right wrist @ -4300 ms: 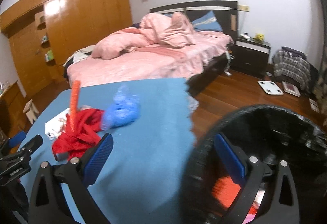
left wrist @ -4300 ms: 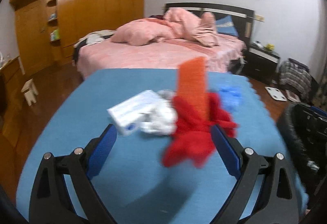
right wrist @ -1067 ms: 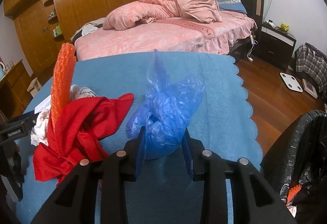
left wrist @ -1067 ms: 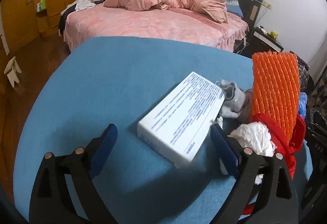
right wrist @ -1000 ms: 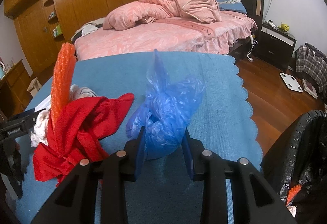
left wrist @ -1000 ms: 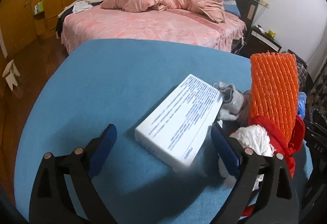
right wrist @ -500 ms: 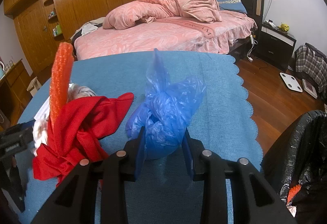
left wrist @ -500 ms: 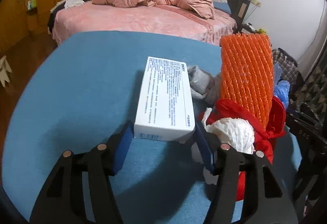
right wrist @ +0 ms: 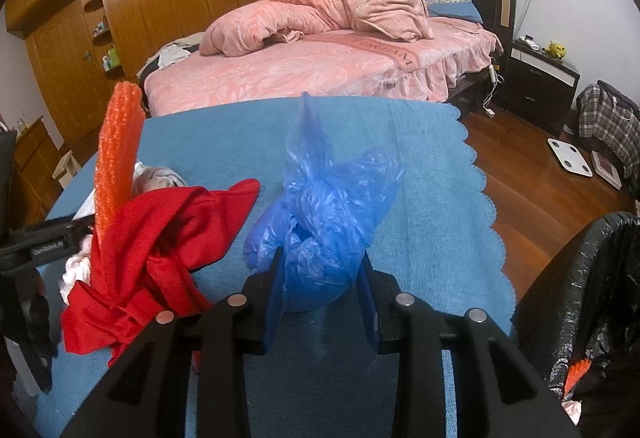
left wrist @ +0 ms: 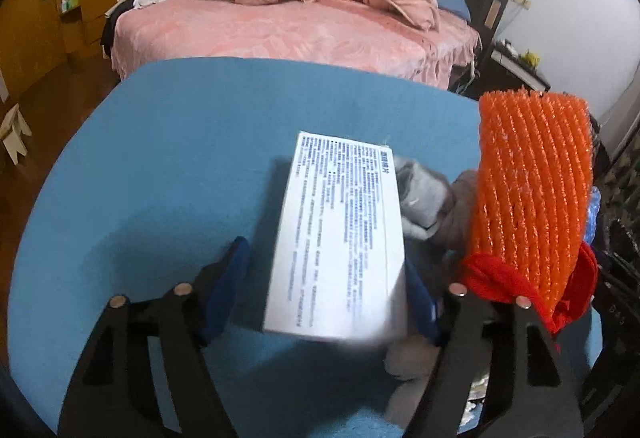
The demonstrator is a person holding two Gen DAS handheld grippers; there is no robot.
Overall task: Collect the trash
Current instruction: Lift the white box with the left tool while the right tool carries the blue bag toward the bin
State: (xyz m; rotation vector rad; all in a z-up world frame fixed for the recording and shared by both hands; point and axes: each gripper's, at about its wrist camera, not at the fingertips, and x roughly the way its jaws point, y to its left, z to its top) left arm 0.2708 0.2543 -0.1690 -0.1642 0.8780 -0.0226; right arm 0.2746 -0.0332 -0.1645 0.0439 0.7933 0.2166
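Observation:
My left gripper [left wrist: 326, 290] is shut on a white printed box [left wrist: 340, 234] and holds it tilted up off the blue table [left wrist: 160, 158]. To its right stand an orange foam net [left wrist: 532, 194], a red cloth [left wrist: 496, 278] and grey and white wads [left wrist: 428, 194]. My right gripper [right wrist: 320, 290] is shut on a knotted blue plastic bag [right wrist: 328, 214] resting on the table [right wrist: 432, 206]. The red cloth [right wrist: 160, 238] and the orange net [right wrist: 118, 146] lie to its left. A black-lined trash bin [right wrist: 580, 298] is at the lower right.
A pink bed [right wrist: 320, 58] stands behind the table. Wooden wardrobes [right wrist: 140, 18] line the left wall. A black nightstand [right wrist: 544, 78], a white scale [right wrist: 570, 158] and a plaid bag [right wrist: 612, 126] are on the wooden floor at right. A small stool [left wrist: 14, 130] stands at left.
My left gripper closed on the white box and lifted its near end off the table. My right gripper stays shut on the blue bag and has not moved.

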